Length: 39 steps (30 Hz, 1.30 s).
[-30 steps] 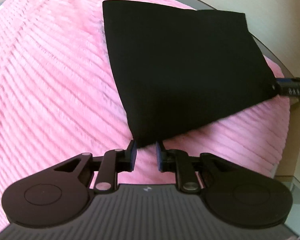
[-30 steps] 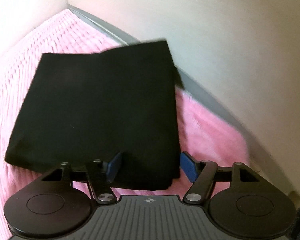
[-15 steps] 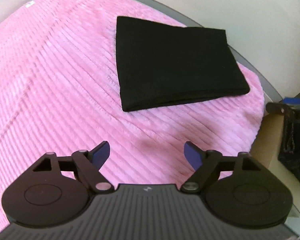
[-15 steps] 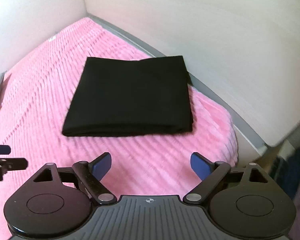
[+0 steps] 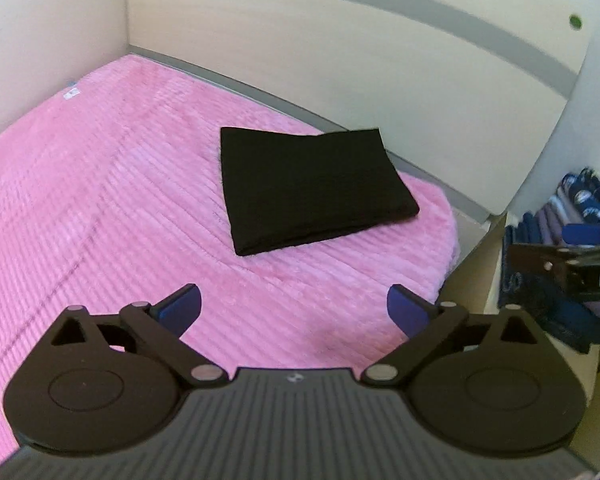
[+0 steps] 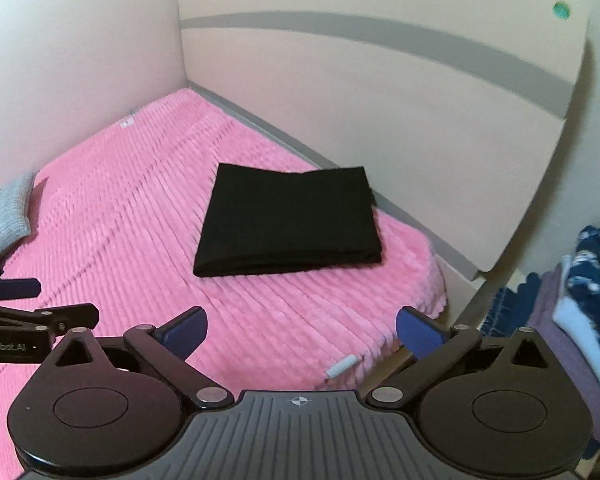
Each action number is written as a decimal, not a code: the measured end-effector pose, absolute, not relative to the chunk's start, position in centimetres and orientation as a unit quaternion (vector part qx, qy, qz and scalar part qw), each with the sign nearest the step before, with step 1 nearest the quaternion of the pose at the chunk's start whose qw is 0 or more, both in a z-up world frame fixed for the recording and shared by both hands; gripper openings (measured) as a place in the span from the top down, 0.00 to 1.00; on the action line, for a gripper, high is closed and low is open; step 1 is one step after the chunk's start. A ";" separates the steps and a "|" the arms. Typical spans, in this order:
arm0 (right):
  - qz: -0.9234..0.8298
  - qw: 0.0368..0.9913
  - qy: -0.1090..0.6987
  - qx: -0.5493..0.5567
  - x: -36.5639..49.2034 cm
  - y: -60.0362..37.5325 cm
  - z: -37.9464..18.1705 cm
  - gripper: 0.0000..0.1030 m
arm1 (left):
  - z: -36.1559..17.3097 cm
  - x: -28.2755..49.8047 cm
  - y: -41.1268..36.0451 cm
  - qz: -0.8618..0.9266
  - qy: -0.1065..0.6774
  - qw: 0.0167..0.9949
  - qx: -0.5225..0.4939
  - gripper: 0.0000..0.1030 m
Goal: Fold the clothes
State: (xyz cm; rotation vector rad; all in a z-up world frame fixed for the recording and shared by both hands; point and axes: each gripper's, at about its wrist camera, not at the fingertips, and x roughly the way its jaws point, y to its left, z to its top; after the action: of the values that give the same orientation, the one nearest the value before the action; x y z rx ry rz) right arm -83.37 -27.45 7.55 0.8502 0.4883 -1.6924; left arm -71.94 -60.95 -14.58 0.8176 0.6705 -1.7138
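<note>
Black garment folded into a compact rectangle, flat on pink blanket, ahead of both tools and well apart from them, near headboard. Left gripper spread wide, empty. Right gripper likewise spread wide, empty. Fold judged complete; to finish well, keep both tools clear of the cloth and reach next for the clothes pile at far right. Pile cut off by frame edge; items not distinguishable. Grey cloth at far left only partly visible. Underside layers of garment hidden.
</note>
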 end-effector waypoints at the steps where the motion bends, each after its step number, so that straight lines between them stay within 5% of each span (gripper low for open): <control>1: -0.720 0.558 0.209 0.356 -83.1 -27.1 7.9 0.00 | -14.2 -71.6 -60.2 -0.719 0.284 0.538 0.337 0.05; 39: -0.674 0.592 0.236 0.373 -89.0 -28.8 9.2 0.00 | -11.8 -78.5 -58.9 -0.674 0.311 0.577 0.341 0.04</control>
State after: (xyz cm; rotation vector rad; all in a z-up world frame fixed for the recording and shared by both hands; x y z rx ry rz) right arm -88.99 -28.79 9.23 0.8675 0.5501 -1.5689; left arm -78.47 -58.94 -11.81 0.7977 0.7270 -1.5784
